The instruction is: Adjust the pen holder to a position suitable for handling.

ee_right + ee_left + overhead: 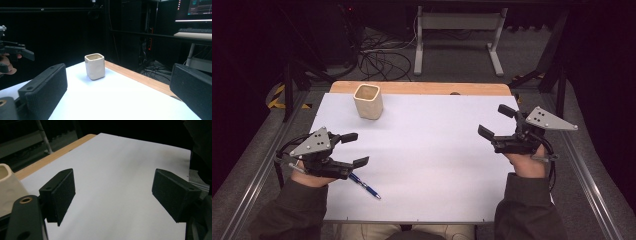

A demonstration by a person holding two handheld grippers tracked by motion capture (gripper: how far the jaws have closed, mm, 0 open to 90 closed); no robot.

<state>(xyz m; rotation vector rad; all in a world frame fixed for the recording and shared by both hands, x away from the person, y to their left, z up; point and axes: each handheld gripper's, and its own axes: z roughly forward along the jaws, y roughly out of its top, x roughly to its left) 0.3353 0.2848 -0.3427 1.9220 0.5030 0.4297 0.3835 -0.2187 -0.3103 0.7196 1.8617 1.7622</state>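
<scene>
1. A person sits at a table (422, 200) covered by a white sheet, a two-jaw gripper in each hand; the high view looks down on it from the person's side.
2. The left gripper (355, 148) hovers at about 8 o'clock on the sheet. Its jaws stand wide apart with nothing between them; the left gripper view shows bare white sheet between the two black pads (62, 192).
3. A blue pen (364, 185) lies flat on the sheet just beside and below the left gripper, toward 7 o'clock. Part of it is hidden under the gripper, so whether they touch cannot be told. The jaws are not around it.
4. A cream square cup (368, 101) stands upright at about 11 o'clock, near the far wooden edge, well apart from both grippers. It looks empty from above.
5. The right gripper (496, 121) is held at about 3 o'clock, its jaws also wide apart and empty, pointing toward the cup, which shows in the right gripper view (95, 66).
6. Judged from this, the work is at its start: the pen is not yet picked up, and, if the cup is its goal, it is not yet carried there. Everything is left to do.
</scene>
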